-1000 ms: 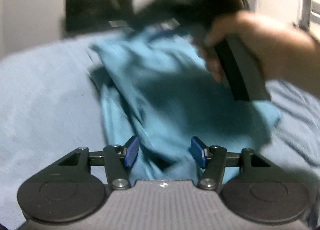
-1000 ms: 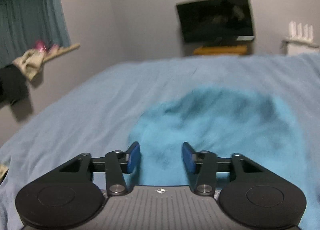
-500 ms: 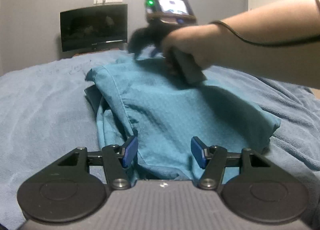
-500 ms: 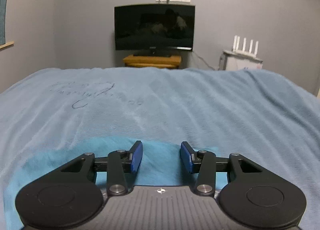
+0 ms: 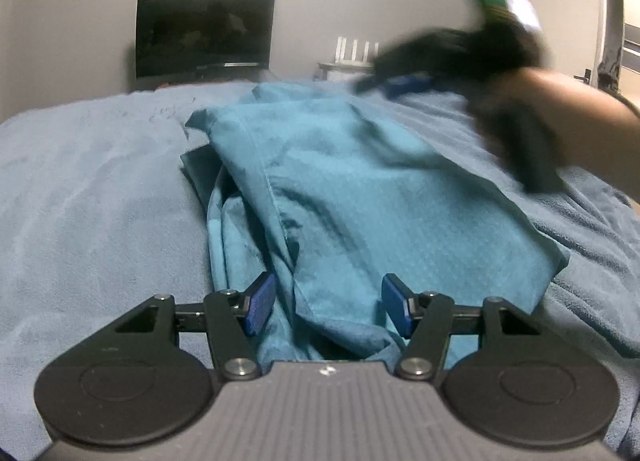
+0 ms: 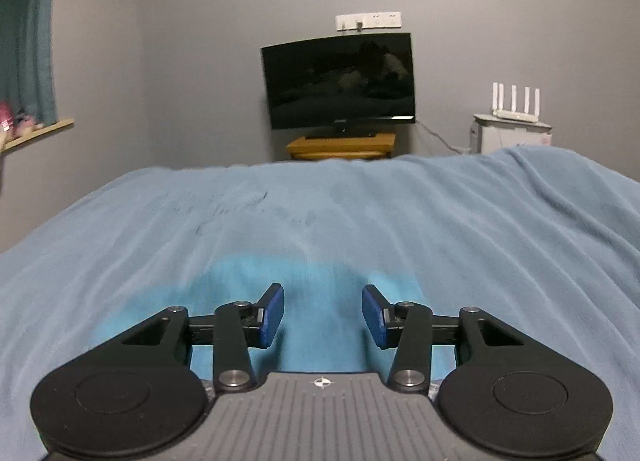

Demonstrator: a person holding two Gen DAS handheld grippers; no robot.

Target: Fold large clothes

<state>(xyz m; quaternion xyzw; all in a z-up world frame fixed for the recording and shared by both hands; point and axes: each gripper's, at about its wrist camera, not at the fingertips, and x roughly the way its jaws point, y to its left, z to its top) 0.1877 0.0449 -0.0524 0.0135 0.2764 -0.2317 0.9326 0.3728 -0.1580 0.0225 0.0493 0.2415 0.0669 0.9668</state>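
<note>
A teal garment (image 5: pixel 360 197) lies partly folded on the bed, its loose layers bunched along the left side. My left gripper (image 5: pixel 328 307) hovers at the garment's near edge, open, with cloth lying between the pads but not pinched. In the left wrist view my right gripper (image 5: pixel 384 81) shows as a dark blur at the garment's far right corner, held by a person's hand (image 5: pixel 560 121). In the right wrist view the right gripper (image 6: pixel 323 315) stands open just above the garment's (image 6: pixel 312 289) far edge, nothing between its fingers.
A light blue blanket (image 6: pixel 360 213) covers the whole bed. Beyond its far end a dark TV (image 6: pixel 340 81) sits on a wooden stand, with a white router (image 6: pixel 516 105) on a cabinet to the right. A curtain and shelf are at the left wall.
The right gripper and hand swept from above the garment's middle to its far right corner; its view swung from the left wall to face the TV. My left gripper stayed put.
</note>
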